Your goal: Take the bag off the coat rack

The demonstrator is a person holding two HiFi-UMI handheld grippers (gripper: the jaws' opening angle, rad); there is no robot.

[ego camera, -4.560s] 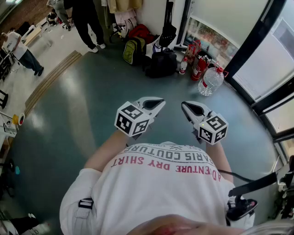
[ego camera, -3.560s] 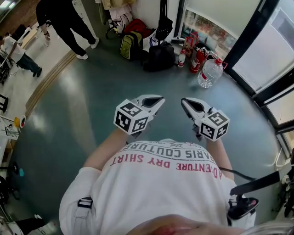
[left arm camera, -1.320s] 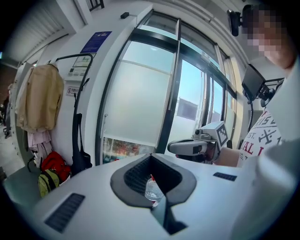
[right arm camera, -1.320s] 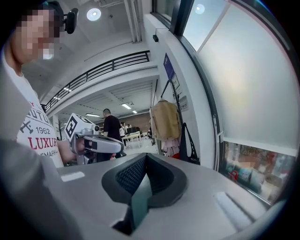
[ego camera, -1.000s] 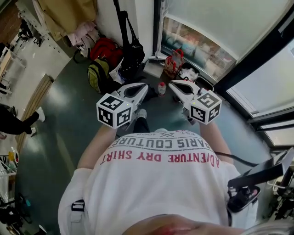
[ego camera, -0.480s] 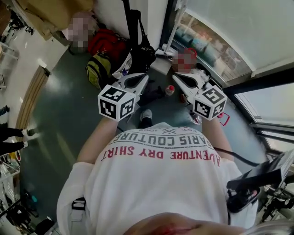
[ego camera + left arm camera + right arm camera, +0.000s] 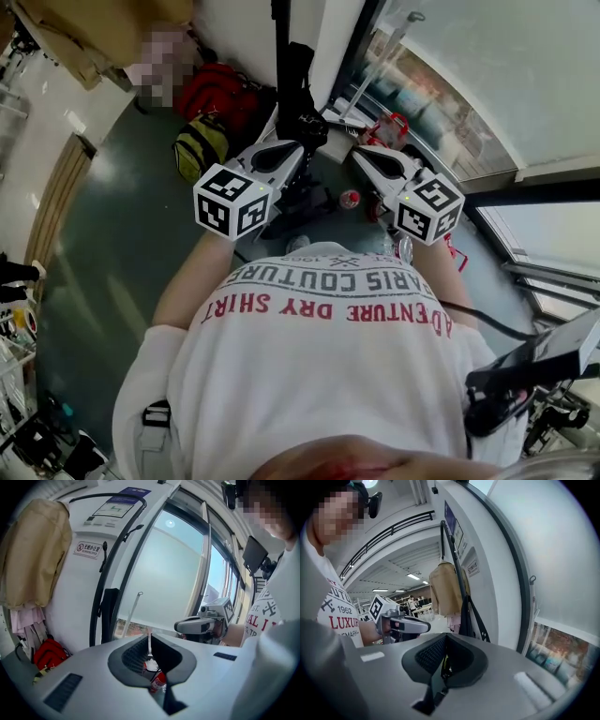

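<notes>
Two grippers: left gripper (image 7: 298,148), right gripper (image 7: 358,157). One black bag (image 7: 296,86). One coat rack (image 7: 279,23). Two backpacks: red backpack (image 7: 216,89), yellow-green backpack (image 7: 201,150). One tan coat (image 7: 94,33).

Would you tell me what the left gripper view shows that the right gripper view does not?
Only the left gripper view: a red bag on the floor, a red container beyond its jaws, and the right gripper. Only the right gripper view: the left gripper and an office hall with ceiling lights. Both: the tan coat, the black coat rack and the black bag hanging on it.
</notes>
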